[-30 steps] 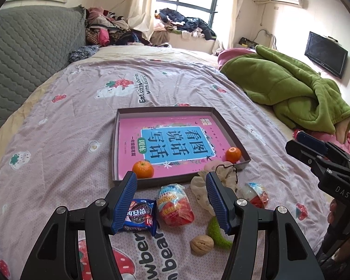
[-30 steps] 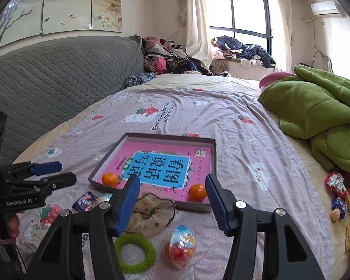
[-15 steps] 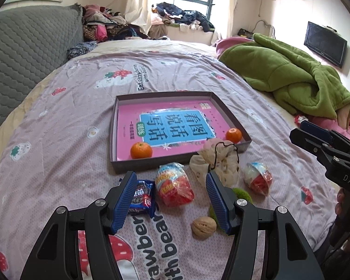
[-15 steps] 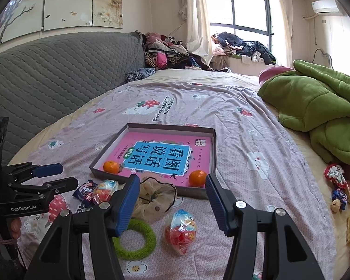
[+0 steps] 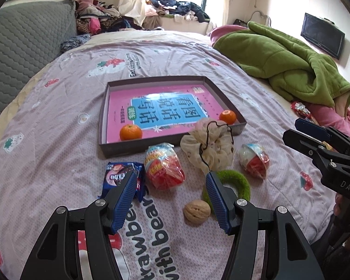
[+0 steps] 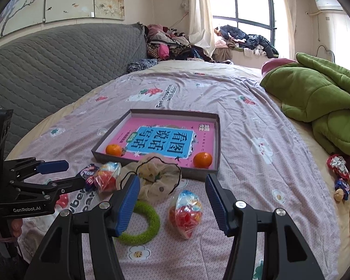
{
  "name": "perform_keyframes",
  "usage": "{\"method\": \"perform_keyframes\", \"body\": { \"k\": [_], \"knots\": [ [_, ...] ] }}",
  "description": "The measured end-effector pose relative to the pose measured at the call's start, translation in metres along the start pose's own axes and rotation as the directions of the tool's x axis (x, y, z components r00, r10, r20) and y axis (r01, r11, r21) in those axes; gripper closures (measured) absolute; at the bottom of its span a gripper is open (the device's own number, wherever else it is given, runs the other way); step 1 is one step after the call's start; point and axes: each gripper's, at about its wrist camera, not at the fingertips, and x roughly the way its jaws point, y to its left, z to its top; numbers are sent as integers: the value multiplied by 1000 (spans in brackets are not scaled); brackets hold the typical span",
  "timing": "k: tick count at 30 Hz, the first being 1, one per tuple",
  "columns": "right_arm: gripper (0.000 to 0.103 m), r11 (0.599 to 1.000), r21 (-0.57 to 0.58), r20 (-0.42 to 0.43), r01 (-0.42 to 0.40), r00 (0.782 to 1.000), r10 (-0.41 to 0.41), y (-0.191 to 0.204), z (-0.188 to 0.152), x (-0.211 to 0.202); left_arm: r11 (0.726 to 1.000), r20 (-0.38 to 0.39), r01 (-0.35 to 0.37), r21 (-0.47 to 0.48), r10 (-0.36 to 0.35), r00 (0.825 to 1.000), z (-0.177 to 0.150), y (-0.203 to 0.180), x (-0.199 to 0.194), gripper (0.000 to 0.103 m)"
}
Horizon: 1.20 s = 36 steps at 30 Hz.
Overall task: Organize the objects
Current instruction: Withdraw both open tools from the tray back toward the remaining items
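Pink patterned bed cover [image 5: 58,121] spread over a bed, carrying one shallow grey box tray [image 5: 126,150] at centre. Inside the tray: one pink book [image 5: 165,109] lying flat, plus two oranges, the left orange [image 5: 131,132] at the near left corner and the right orange [image 5: 228,117] at the near right corner, well apart.

Near of the tray, loose on the cover, counted: two clear snack bags with red contents, left snack bag [image 5: 163,166] just beside the tray's near wall and right snack bag [image 5: 255,161] farther right; one blue cookie packet [image 5: 119,177] left of the left bag, touching it; one cream scrunchie [image 5: 208,144] leaning against the tray's near wall between the two bags; one green fuzzy ring [image 5: 238,182] just near of the scrunchie; one walnut [image 5: 196,212] touching the ring's near left edge.

Left hand-held gripper [image 5: 171,198] hovering above the cover, jaws parted wide, nothing between the pads; cookie packet partly behind its left finger, ring partly behind its right finger. Right hand-held gripper [image 6: 172,199] likewise parted wide and empty, above the right snack bag [image 6: 185,213] and the ring [image 6: 142,224].

One green blanket [image 5: 287,58] heaped at far right. Far right edge of the bed, in the right wrist view: a small heap of wrapped sweets [image 6: 341,175], count unclear. One grey quilted headboard [image 6: 46,65] on the left.
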Motion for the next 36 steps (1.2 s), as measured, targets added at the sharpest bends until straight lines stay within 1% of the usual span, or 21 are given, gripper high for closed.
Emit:
{"method": "perform_keyframes", "body": {
  "k": [21,36],
  "knots": [
    [45,999,21,-48,33,998,-32,-9,-16,4,1000,-70,13,26,-11,997,-19,-12,15,40],
    [45,999,28,-90,43,995,-40,-12,-22,14,997,-115,31,69,-23,993,-30,-24,24,40]
  ]
}}
